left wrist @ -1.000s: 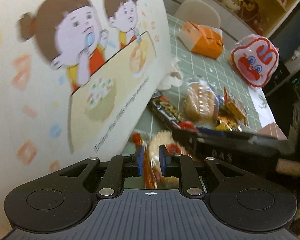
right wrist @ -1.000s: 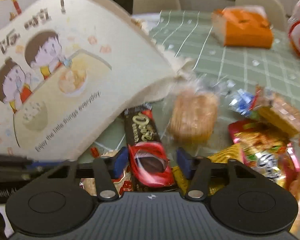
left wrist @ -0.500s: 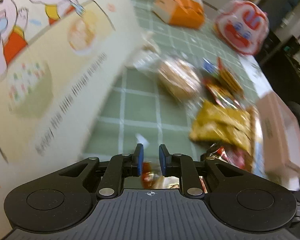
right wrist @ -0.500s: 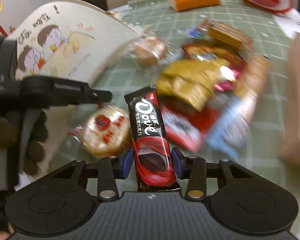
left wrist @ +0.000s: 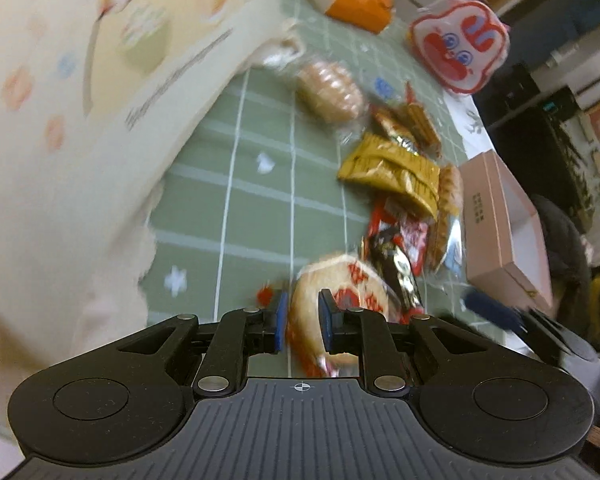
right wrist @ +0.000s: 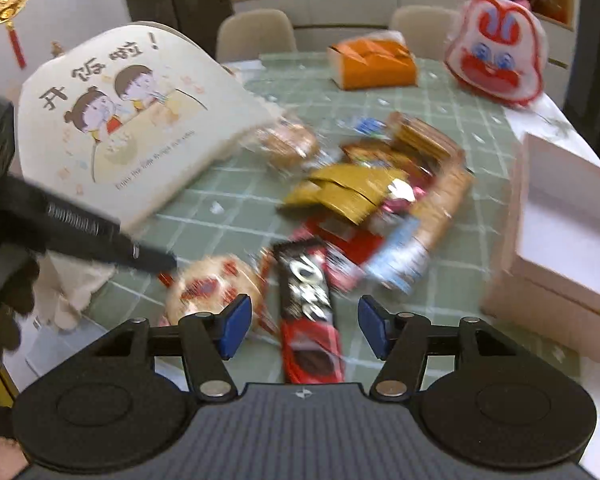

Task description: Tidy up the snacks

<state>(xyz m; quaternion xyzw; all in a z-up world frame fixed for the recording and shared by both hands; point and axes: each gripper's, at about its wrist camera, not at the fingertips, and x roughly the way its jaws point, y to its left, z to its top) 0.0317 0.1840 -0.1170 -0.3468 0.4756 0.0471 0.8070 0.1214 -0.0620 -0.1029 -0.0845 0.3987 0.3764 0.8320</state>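
- Your left tongs [left wrist: 303,322] were clenched on the round rice cracker in its clear red-printed wrapper [left wrist: 332,300], held just above the green checked worktop [left wrist: 256,208] beside the snack pile.
- Your right tongs [right wrist: 303,330] were opening; the black-and-red chocolate bar [right wrist: 308,312] lay between the blue pads, untouched, apparently just set down near the open pink cardboard box [right wrist: 572,248].
- Both tongs pointed steeply down at the worktop.

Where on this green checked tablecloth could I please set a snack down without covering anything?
The bare green checked tablecloth between the cream cartoon-printed bag and the heap of wrapped snacks is free. From that heap across to the pink cardboard box it is crowded.
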